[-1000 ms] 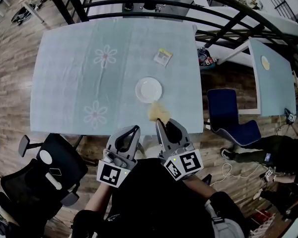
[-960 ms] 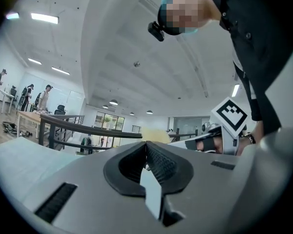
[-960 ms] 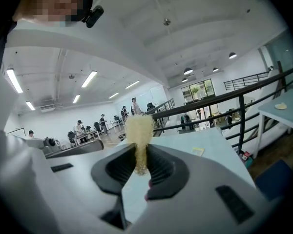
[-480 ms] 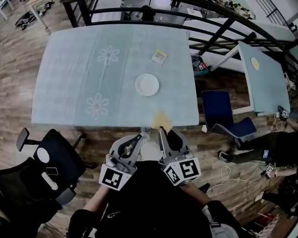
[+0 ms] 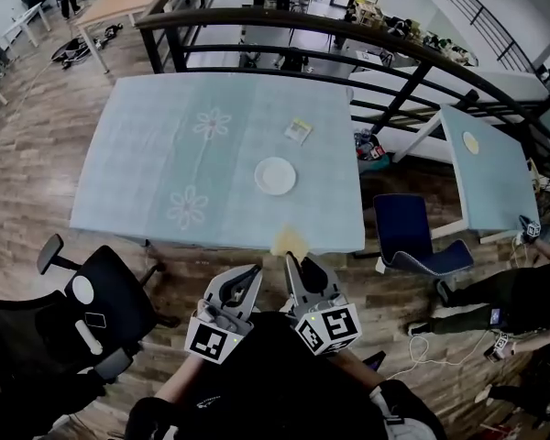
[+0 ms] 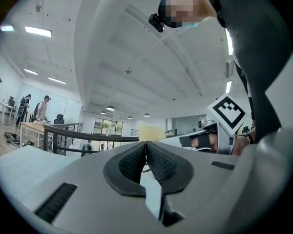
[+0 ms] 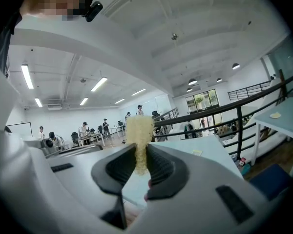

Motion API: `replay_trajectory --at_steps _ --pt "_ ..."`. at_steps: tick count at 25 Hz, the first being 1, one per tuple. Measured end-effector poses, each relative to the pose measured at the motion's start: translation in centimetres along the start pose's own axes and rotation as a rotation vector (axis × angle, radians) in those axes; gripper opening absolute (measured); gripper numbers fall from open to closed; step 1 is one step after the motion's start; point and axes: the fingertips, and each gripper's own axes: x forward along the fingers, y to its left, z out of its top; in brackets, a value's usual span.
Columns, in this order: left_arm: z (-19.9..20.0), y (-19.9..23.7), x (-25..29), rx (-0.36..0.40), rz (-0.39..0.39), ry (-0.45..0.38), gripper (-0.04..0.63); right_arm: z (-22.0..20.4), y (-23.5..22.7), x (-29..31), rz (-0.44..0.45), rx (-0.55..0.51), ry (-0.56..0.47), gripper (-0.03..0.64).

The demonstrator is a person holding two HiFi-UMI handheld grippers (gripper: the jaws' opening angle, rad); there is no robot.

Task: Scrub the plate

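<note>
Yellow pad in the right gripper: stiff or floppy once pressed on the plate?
Probably soft: the pad pinches thin where the right gripper clamps it, yet stands upright above. Looks fuzzy, so likely light and grippy.

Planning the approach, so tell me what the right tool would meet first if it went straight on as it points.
Nothing close, it seems. The right tool, shut on the sponge, sits short of the table and points slightly upward, so its line likely passes over the plate. Depth is unclear.
</note>
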Motion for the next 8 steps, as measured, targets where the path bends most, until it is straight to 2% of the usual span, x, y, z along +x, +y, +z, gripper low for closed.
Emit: replay_trajectory --at_steps 8 --pt "0.6 -6.2 5.3 0.016 0.007 0.012 0.012 2.4 -5.2 -4.5 0.027 0.008 -0.009 0.06"
